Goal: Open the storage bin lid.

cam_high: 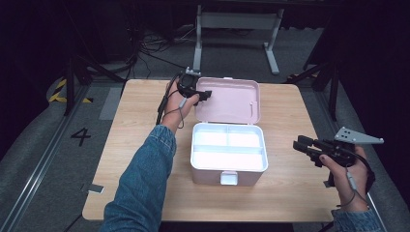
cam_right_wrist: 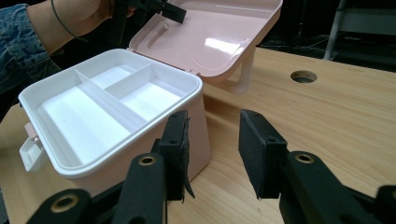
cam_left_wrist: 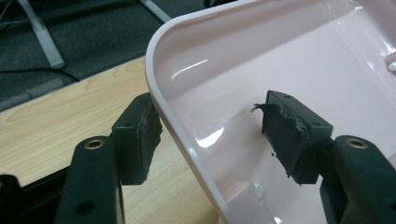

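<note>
A pink box [cam_high: 211,177] stands in the middle of the wooden table [cam_high: 290,111] with its lid [cam_high: 232,99] swung open toward the far side. A white tray [cam_high: 227,147] with three empty compartments sits inside, and a white latch [cam_high: 228,178] hangs on the near wall. My left gripper [cam_high: 205,94] is at the lid's far left corner. In the left gripper view it [cam_left_wrist: 210,130] is open, one jaw outside the lid's rim [cam_left_wrist: 161,98] and one inside. My right gripper [cam_high: 302,147] hovers open right of the box, with nothing between its fingers [cam_right_wrist: 212,149].
The box's pale handle [cam_right_wrist: 245,74] props the lid off the table. A round hole [cam_right_wrist: 303,76] is in the tabletop beyond the box. A small grey tag [cam_high: 95,188] lies at the table's near left edge. White frame legs [cam_high: 270,46] stand on the floor behind.
</note>
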A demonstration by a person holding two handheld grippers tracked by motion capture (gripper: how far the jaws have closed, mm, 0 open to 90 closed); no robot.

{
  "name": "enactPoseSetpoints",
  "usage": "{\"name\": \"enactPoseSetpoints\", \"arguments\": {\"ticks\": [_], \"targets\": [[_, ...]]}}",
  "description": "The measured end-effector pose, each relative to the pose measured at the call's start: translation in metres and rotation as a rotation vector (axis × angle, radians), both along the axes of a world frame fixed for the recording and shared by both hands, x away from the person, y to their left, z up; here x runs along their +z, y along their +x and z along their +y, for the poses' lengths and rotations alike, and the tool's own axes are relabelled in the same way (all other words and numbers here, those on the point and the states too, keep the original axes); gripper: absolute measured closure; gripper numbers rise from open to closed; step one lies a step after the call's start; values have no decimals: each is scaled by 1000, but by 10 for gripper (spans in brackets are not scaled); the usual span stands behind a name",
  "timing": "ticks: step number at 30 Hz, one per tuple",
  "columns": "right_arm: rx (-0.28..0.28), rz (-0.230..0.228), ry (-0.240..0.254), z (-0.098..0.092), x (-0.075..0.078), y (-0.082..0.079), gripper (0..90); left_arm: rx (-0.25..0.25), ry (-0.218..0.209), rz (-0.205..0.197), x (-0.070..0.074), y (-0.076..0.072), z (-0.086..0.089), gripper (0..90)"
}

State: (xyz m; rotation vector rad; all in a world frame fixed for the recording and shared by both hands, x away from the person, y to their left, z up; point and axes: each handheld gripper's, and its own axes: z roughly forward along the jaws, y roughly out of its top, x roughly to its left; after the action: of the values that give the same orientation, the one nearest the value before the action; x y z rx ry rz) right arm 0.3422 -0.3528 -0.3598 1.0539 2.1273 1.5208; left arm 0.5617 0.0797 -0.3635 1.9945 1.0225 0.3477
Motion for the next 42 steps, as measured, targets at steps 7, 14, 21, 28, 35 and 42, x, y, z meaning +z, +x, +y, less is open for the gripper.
{"name": "enactPoseSetpoints", "arguments": {"ticks": [7, 14, 21, 28, 35, 42], "targets": [[-2, 5, 0, -1, -2, 1, 639, 4, 7, 28, -6, 3, -1, 374], [-2, 14, -2, 1, -3, 2, 639, 8, 17, 45, -10, 5, -1, 372], [-1, 15, -3, 1, -4, 3, 639, 11, 78, 59, -16, 7, -2, 400], [0, 21, -2, 1, -5, 3, 636, 23, 72, 74, -20, 8, -2, 383], [11, 20, 1, 5, -4, 10, 625, 27, 47, 37, -11, -3, 3, 306], [45, 18, -5, 16, -2, 23, 615, 4, 17, -15, 14, -26, 12, 300]]}}
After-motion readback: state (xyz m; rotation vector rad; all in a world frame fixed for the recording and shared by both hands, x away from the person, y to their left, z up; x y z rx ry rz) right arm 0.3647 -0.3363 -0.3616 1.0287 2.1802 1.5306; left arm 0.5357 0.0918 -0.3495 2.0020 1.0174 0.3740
